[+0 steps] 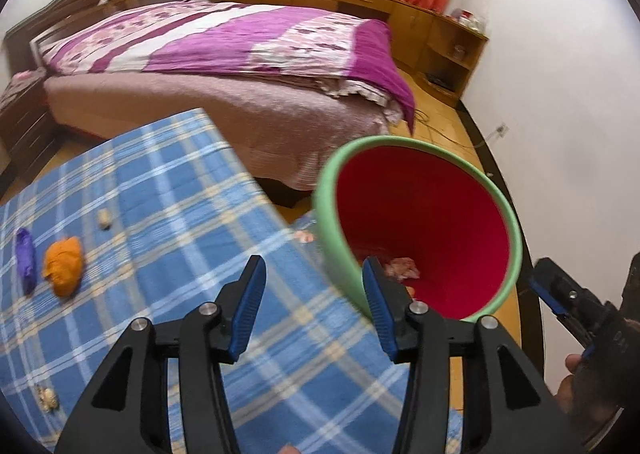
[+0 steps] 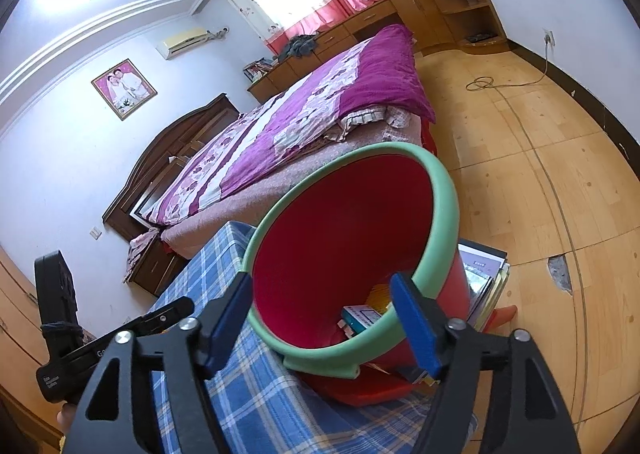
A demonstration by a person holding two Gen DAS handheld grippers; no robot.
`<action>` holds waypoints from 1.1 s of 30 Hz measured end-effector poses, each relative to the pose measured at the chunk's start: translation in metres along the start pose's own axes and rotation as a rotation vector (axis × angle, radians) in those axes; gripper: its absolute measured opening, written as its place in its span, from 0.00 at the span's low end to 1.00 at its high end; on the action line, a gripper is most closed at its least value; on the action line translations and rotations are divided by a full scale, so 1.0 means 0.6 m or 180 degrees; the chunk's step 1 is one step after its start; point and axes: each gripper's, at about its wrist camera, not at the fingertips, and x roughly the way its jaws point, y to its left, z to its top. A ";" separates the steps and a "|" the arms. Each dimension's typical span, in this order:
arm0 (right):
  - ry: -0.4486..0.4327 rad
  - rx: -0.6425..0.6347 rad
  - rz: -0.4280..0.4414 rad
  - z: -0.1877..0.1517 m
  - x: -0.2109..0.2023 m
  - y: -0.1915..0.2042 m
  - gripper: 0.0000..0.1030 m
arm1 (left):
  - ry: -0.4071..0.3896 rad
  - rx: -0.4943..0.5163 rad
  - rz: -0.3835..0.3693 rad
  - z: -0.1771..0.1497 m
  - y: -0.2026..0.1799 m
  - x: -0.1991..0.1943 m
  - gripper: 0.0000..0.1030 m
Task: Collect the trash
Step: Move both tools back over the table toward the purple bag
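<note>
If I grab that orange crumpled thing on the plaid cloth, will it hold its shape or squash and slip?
The orange crumpled thing looks creased and bunched like a thin wrapper or bag, so it will probably squash between the tongs. It seems light and likely to slide on the plaid cloth if nudged. It lies in a flattish lump, so rolling seems unlikely.

Both grippers, left gripper [image 1: 314,294] and right gripper [image 2: 322,318], have black frames with silver screws. Their pads are blue and ribbed
</note>
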 end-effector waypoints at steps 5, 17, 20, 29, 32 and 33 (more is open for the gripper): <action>0.0059 -0.0095 0.0028 0.002 0.006 0.029 0.76 | -0.0069 -0.0152 0.0182 0.001 0.053 -0.020 0.50; 0.0225 -0.0463 0.0226 0.011 0.038 0.145 0.79 | -0.0258 -0.0529 0.0737 0.007 0.204 -0.069 0.54; 0.0285 -0.0531 0.0238 0.009 0.055 0.174 0.81 | -0.0276 -0.0626 0.0853 0.008 0.240 -0.073 0.54; 0.0566 -0.0647 0.0280 -0.001 0.133 0.238 0.81 | -0.0217 -0.0934 0.1136 0.004 0.359 -0.064 0.54; 0.0627 -0.0667 0.0282 -0.008 0.151 0.247 0.81 | -0.0176 -0.0985 0.1204 0.003 0.384 -0.051 0.54; 0.0650 -0.0670 0.0278 -0.010 0.158 0.250 0.82 | -0.0155 -0.1004 0.1236 0.003 0.396 -0.044 0.54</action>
